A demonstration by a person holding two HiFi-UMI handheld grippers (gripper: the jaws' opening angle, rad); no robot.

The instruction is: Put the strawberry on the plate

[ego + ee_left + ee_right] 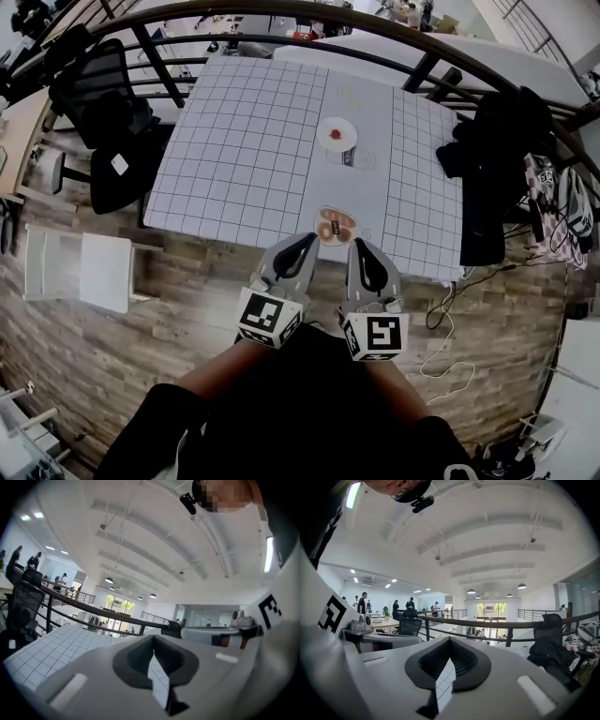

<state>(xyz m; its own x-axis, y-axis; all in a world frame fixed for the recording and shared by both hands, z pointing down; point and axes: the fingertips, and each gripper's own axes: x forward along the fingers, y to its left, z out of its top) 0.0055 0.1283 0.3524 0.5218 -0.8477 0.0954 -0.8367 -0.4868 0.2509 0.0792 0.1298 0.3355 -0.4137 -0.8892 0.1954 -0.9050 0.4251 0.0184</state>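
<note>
In the head view a small white plate (337, 134) sits on the table's plain middle strip, far from me, with a red thing on it that looks like the strawberry (337, 133). My left gripper (308, 240) and right gripper (360, 244) hang side by side just off the table's near edge, both shut and holding nothing. Between their tips lies a shallow dish (335, 226) with brownish pieces. In the left gripper view the left gripper (153, 651) points over the checked cloth; in the right gripper view the right gripper (449, 656) does the same. Neither view shows the plate.
A small clear packet with a dark label (352, 159) lies just in front of the plate. A black office chair (98, 103) and a white stool (89, 272) stand left of the table (234, 159). A dark jacket (497, 169) hangs at the right; cables (448, 330) trail on the floor.
</note>
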